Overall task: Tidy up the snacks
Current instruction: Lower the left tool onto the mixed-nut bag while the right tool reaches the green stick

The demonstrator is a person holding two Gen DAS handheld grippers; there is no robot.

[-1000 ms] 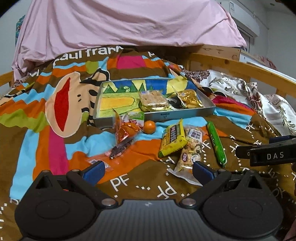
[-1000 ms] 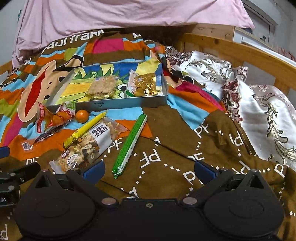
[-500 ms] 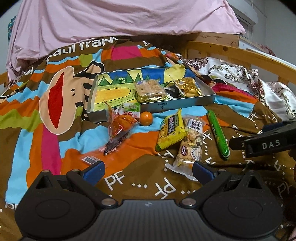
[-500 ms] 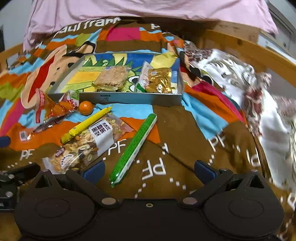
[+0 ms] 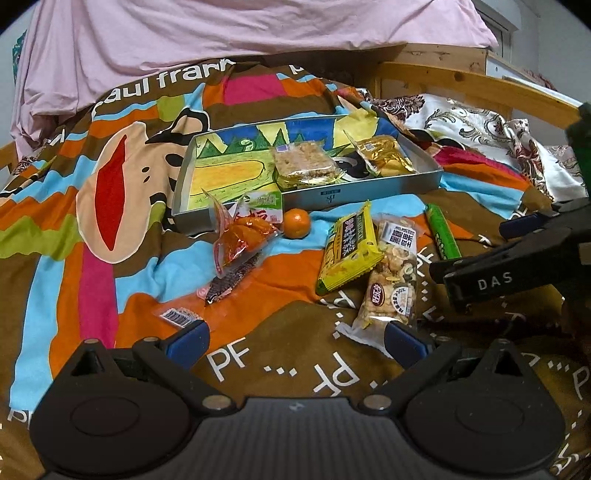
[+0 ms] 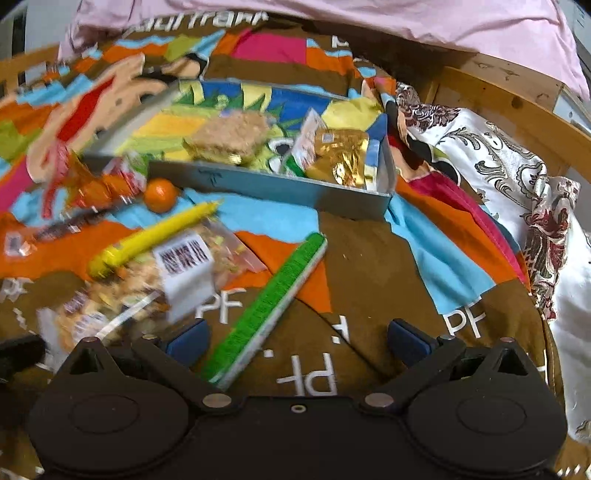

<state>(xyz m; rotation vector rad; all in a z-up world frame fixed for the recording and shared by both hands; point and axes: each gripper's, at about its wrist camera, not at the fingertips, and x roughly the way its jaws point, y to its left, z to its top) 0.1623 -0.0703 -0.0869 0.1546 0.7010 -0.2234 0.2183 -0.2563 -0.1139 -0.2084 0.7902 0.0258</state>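
Note:
A shallow grey tray (image 5: 373, 187) (image 6: 280, 187) lies on the bedspread and holds a cracker pack (image 5: 303, 166) and a gold packet (image 5: 384, 157). In front of it lie an orange snack bag (image 5: 242, 236), a small orange (image 5: 296, 223), a yellow bar (image 5: 349, 251), a nut pack (image 5: 393, 280) and a long green stick pack (image 5: 441, 232) (image 6: 269, 306). My left gripper (image 5: 295, 341) is open and empty, just short of the nut pack. My right gripper (image 6: 295, 336) is open, low over the green stick's near end; it shows at the right of the left wrist view (image 5: 517, 266).
A colourful patterned blanket (image 5: 110, 258) covers the bed. A pink sheet (image 5: 221, 33) hangs at the back. A wooden bed rail (image 6: 517, 110) and a floral cloth (image 6: 498, 177) lie to the right. A barcode wrapper (image 5: 177, 316) lies near my left fingertip.
My right gripper has moved forward and down towards the green stick pack; its view is blurred by motion. My left gripper has drifted slightly closer to the snacks.

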